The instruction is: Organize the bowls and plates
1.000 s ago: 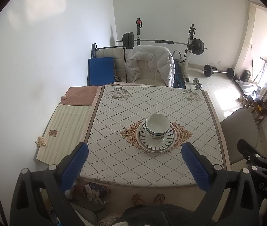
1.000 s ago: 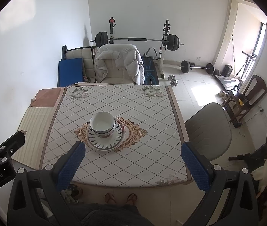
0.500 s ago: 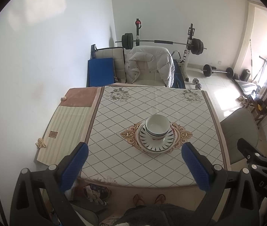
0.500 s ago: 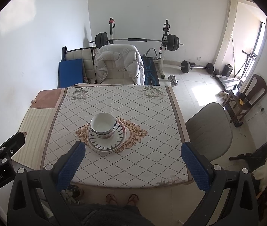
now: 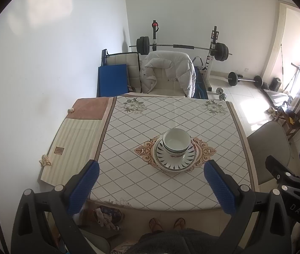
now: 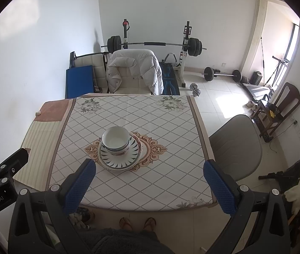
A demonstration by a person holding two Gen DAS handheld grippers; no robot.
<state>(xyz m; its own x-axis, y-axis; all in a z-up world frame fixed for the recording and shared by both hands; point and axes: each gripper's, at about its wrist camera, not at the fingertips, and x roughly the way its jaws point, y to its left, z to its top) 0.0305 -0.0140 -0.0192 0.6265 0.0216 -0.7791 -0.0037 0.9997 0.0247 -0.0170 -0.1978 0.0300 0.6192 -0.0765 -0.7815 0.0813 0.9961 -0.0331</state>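
White bowls (image 5: 176,142) are nested on stacked plates (image 5: 174,162) with a dark leaf pattern, at the middle of the table (image 5: 141,182). The same bowls (image 6: 117,140) and plates (image 6: 118,162) show in the right wrist view. My left gripper (image 5: 151,178) is open and empty, held high above the table's near edge. My right gripper (image 6: 150,178) is open and empty, also high above the near edge, to the right of the stack. Neither touches the dishes.
A chair with a white jacket (image 5: 167,72) stands at the table's far side. A grey chair (image 6: 234,148) stands at its right. A striped cloth (image 5: 73,139) hangs on the left. A barbell rack (image 5: 181,46) is behind. My feet (image 5: 164,224) are at the near edge.
Both grippers have drifted slightly; the stack sits a touch higher and more central in both views. Jaws stay open. The dishes have not moved on the table.
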